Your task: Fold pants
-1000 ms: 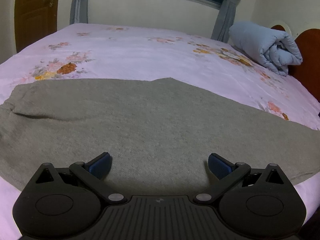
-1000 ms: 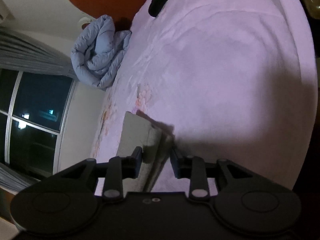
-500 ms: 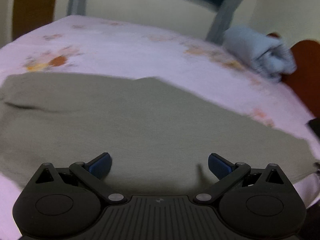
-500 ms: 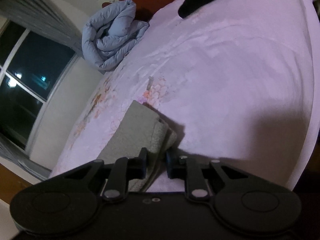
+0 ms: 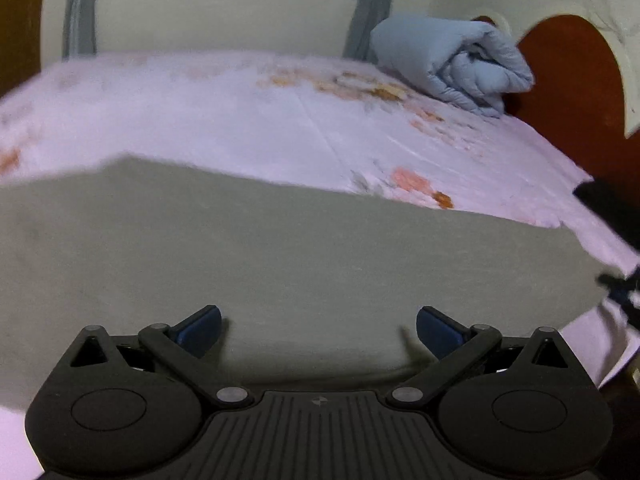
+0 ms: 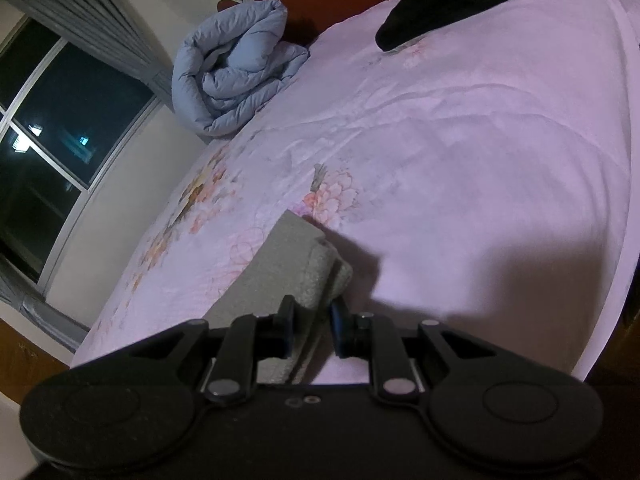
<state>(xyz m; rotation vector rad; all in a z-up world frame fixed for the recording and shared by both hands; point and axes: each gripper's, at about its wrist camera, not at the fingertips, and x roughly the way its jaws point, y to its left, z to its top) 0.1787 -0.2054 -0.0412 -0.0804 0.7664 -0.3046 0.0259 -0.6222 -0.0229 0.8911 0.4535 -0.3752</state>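
The grey pants (image 5: 280, 264) are spread across the lower half of the left wrist view on the pink bed (image 5: 240, 120), apparently already doubled leg on leg. In the right wrist view the right hand-held gripper (image 6: 312, 326) is clamped on their layered end, its jaws having just been closing. The left hand-held gripper (image 5: 318, 326) is held apart above the cloth. The crosswise folds are judged still to be made.

You have the grey knit pants (image 5: 280, 264) lying on the pink floral bedsheet (image 5: 248, 120). Behind the pants, the rolled pale-blue quilt (image 5: 452, 60) rests against the brown wooden headboard (image 5: 568, 80).
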